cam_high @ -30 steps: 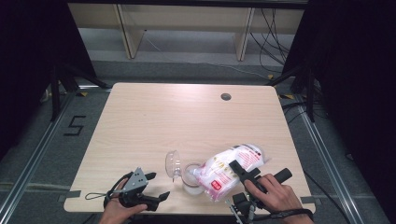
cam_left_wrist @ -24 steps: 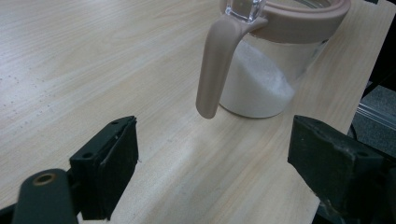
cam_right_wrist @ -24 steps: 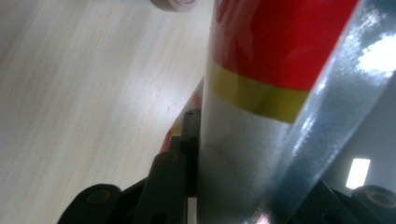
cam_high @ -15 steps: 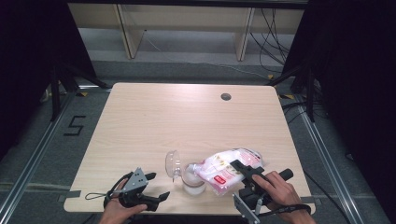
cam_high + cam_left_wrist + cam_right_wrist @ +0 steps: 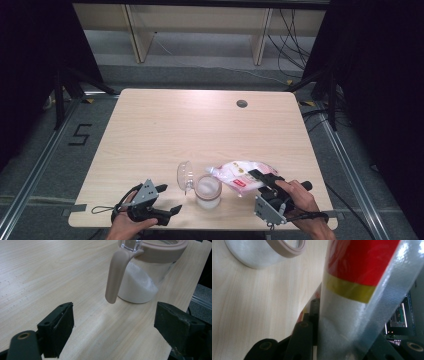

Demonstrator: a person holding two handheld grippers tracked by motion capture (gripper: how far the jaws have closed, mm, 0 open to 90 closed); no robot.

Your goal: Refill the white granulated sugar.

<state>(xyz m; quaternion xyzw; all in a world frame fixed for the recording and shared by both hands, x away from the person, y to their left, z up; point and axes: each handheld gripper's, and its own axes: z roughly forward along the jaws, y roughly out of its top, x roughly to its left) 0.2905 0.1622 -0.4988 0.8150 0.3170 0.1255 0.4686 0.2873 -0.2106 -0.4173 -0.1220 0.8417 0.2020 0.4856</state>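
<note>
A glass jar (image 5: 207, 190) with a pinkish rim, partly filled with white powder, stands near the table's front edge. Its clear lid (image 5: 184, 175) hangs open to the left. In the left gripper view the jar (image 5: 140, 287) and its hanging clasp (image 5: 115, 277) are just ahead of my left gripper (image 5: 117, 330). That left gripper (image 5: 163, 202) rests open, left of the jar, with nothing between its fingers. My right gripper (image 5: 260, 176) is shut on a white bag with red print (image 5: 239, 175), whose mouth points toward the jar's rim. The bag (image 5: 352, 290) is pinched between the jaws.
The light wooden table (image 5: 165, 130) has a round cable hole (image 5: 242, 103) at the far right. A low shelf (image 5: 200, 20) stands on the floor beyond the table. Dark curtains flank both sides.
My right hand has shifted a little with the bag, which now lies lower and flatter with its mouth by the jar. The left gripper has stayed put.
</note>
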